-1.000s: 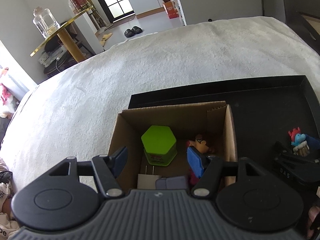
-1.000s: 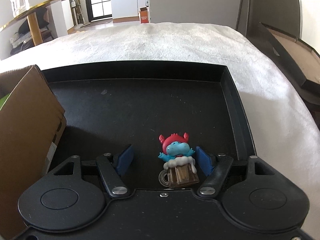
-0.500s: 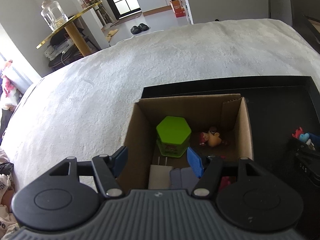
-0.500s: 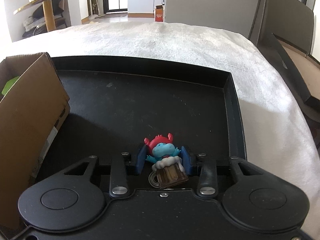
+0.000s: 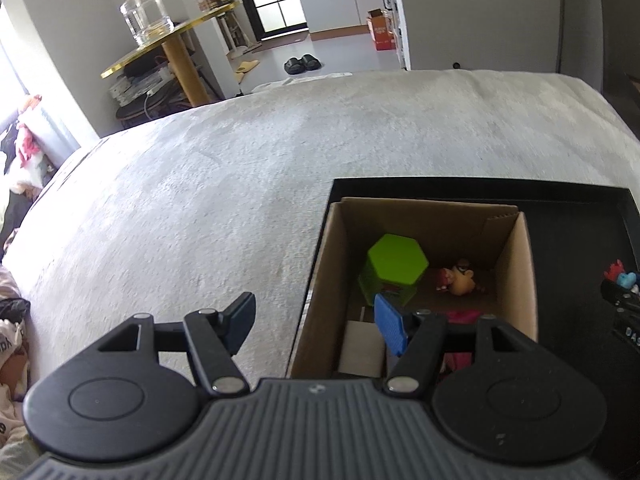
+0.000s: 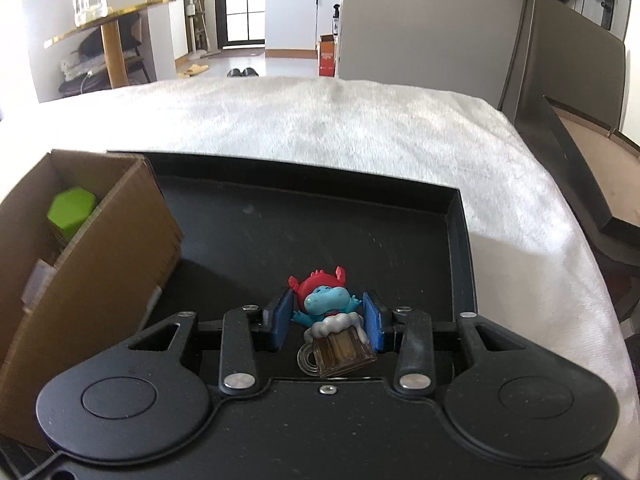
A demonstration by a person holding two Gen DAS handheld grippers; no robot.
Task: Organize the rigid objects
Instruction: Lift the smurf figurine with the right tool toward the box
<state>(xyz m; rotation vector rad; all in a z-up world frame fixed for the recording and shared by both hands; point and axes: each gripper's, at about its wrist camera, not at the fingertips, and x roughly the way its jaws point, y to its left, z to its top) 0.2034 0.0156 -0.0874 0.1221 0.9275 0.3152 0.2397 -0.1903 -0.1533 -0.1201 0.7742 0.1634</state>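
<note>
My right gripper [image 6: 327, 320] is shut on a small blue figure with a red horned cap sitting in a brown mug [image 6: 330, 320], held above the black tray [image 6: 460, 240]. The same figure [image 5: 622, 278] shows at the right edge of the left wrist view. My left gripper [image 5: 314, 320] stands open and holds nothing, straddling the left wall of the cardboard box [image 5: 316, 280]. Inside the box lie a green hexagonal container [image 5: 394, 266], a small brown and red figure [image 5: 460, 280], a white charger [image 5: 362, 348] and a pink item [image 5: 460, 316]. The box [image 6: 100, 260] stands on the tray's left side.
The tray rests on a white fluffy cover [image 5: 200, 208]. A dark flat lid or board [image 6: 580, 184] lies to the right of the tray. A gold-topped side table [image 5: 168, 36] with a glass jar [image 5: 146, 12] stands beyond the cover.
My right gripper closed on the blue figure and lifted it off the tray floor. My left gripper drifted left, from over the box interior to over the box's left wall.
</note>
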